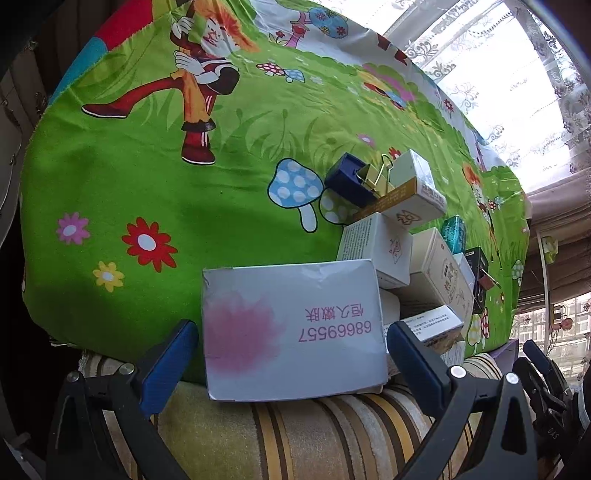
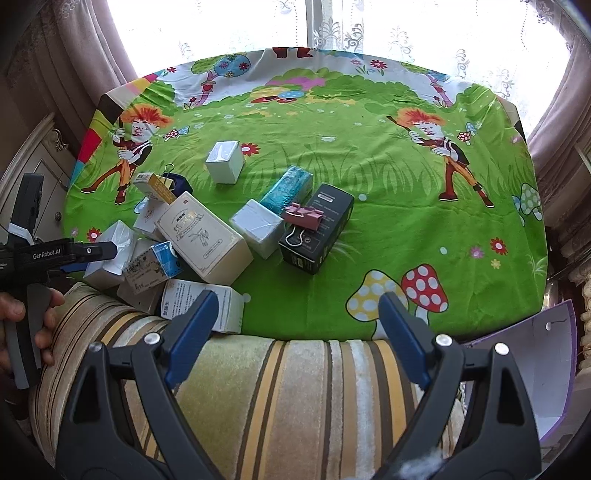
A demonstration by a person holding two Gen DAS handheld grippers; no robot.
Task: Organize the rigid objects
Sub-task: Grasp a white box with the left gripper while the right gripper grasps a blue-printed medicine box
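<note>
The left gripper [image 1: 291,350] stands with its blue pads on either side of a flat grey box [image 1: 293,328] printed with a pink blotch and a number; whether the pads actually press on its sides cannot be told, since the box's edges cover the pad tips in the left wrist view. That box hides much of the pile behind it: only corners and faces show of a cream carton [image 1: 441,269], a white box with a small emblem [image 1: 380,247], a teal packet [image 1: 453,229], a navy box [image 1: 345,177] and a gold binder clip [image 1: 375,177], all crowded together and partly overlapping. In the right wrist view the right gripper [image 2: 297,332] hangs with its jaws spread wide and nothing between them, over the near edge of the green cartoon tablecloth [image 2: 369,155] and the striped cushion [image 2: 288,391] below it. The left-hand tool and a person's hand [image 2: 22,321] on its handle are cut off at the left border there. A pink binder clip [image 2: 303,218] lies on a black box [image 2: 317,229]; a white cube box [image 2: 226,160] stands apart, farther back. The right half and far side of the cloth lie open, up to the curtained window [image 2: 332,26]; an open purple-edged box [image 2: 546,365] is cut off at the lower right.
</note>
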